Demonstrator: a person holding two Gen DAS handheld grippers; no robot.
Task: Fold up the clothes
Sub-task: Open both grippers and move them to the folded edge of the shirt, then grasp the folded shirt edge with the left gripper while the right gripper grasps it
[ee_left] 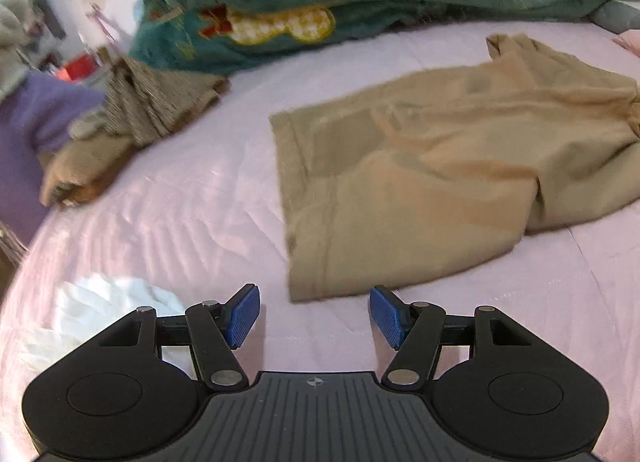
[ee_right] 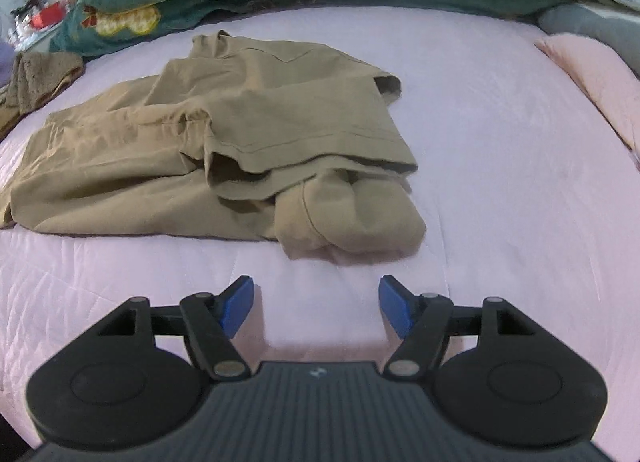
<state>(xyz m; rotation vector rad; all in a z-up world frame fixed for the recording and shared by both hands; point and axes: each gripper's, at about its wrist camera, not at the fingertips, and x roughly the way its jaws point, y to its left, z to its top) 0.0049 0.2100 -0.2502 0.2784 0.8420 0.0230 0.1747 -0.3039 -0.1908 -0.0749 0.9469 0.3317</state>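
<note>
Hovering low over the pink bed (ee_left: 180,202), both the left hand-held gripper (ee_left: 314,314) and the right hand-held gripper (ee_right: 316,304) gape wide and empty, just short of the rumpled khaki trousers (ee_right: 224,150).

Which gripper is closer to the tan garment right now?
Left, slightly. The left gripper, open, sits right at the tan garment hem corner; the right gripper, open, has bare sheet before it.
</note>
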